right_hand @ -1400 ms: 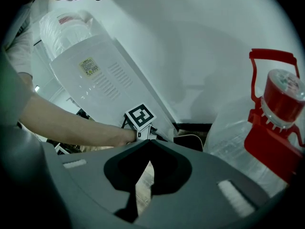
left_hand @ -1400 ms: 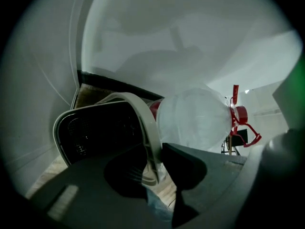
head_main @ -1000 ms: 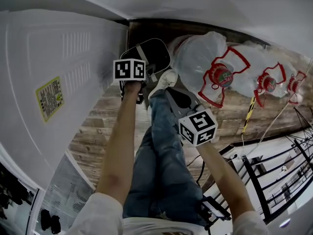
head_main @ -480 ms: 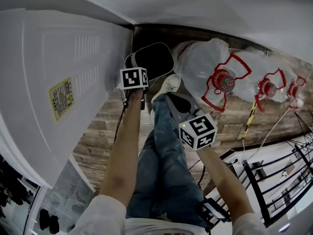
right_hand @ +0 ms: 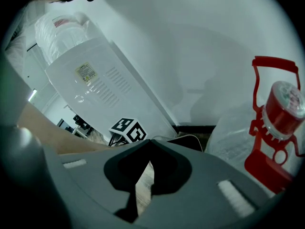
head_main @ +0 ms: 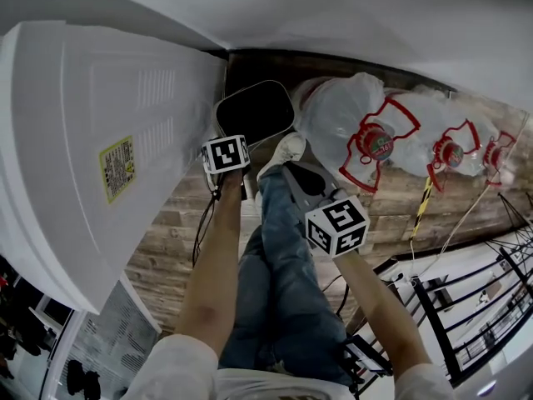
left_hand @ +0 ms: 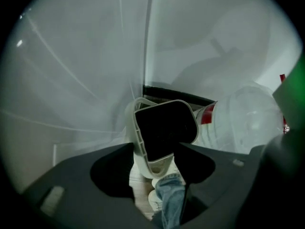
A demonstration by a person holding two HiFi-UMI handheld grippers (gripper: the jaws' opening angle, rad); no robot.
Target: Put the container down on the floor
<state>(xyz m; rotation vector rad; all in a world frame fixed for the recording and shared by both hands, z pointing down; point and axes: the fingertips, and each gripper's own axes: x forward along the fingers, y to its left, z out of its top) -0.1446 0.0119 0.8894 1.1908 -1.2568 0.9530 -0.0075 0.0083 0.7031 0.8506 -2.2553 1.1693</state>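
Note:
The container (head_main: 254, 111) is a white bin with a dark inside, low over the wooden floor (head_main: 162, 240) in the corner between the white appliance and the wall. My left gripper (head_main: 236, 140) is shut on its near rim. In the left gripper view the container (left_hand: 164, 130) fills the gap, with its rim pinched between the jaws of the left gripper (left_hand: 155, 151). Whether its base touches the floor is hidden. My right gripper (head_main: 290, 169) hangs over the person's leg, shut and holding nothing; its jaw tips meet in the right gripper (right_hand: 147, 144) view.
A tall white appliance (head_main: 100, 140) with a yellow label stands to the left. Large water bottles (head_main: 350, 111) with red handles lie along the wall to the right. A white shoe (head_main: 283, 150) and a jeans leg (head_main: 279, 282) are just beside the container. A black wire rack (head_main: 475, 307) stands at the lower right.
The container has swung so its dark opening faces up and sits closer to the corner. My left gripper moved with it, still gripping. The right gripper has barely moved.

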